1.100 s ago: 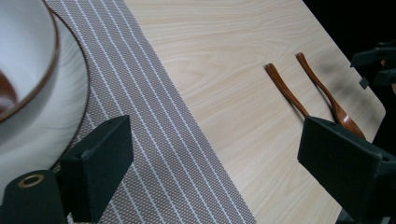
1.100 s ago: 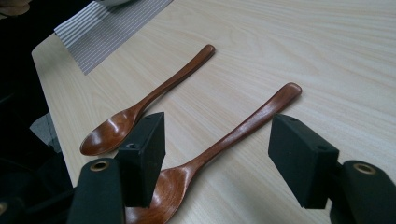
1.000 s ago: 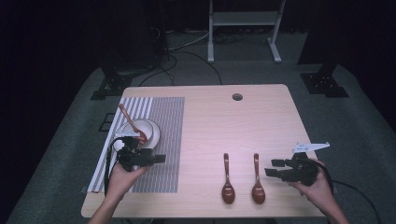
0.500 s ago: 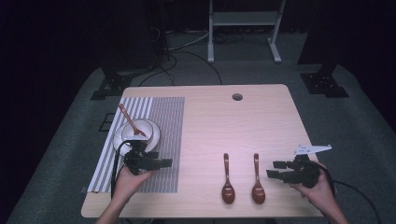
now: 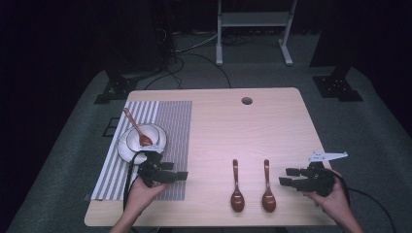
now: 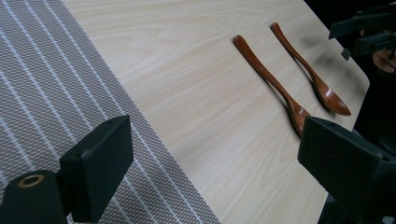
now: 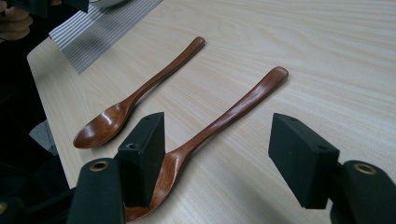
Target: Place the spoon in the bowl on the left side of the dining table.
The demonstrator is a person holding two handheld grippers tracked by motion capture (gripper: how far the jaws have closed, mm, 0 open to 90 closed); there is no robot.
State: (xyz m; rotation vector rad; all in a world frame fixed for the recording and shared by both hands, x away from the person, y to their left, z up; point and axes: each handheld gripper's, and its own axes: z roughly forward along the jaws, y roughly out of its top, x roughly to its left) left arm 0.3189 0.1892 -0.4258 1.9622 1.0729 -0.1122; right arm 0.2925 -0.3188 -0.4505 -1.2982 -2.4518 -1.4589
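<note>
Fingers of the left gripper (image 5: 167, 174) are hovering spread apart over the striped mat (image 5: 172, 126); 2 spoons (image 5: 237, 187) (image 5: 268, 187) are lying between both grippers, and the right gripper (image 5: 290, 176) is gaping empty just beside them.

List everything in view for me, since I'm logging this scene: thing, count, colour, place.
Table: one, light wood, centre.
Placemat: one, grey striped, table's left part.
Plate: one, white, on the placemat.
Bowl: one, white, on the plate.
Spoon in bowl: one, brown wood, handle pointing away.
Loose spoons: two, brown wood, side by side on bare table, left one, right one.
Left hand-held gripper: black, open, over the placemat.
Right hand-held gripper: black, open, right of the spoons.
</note>
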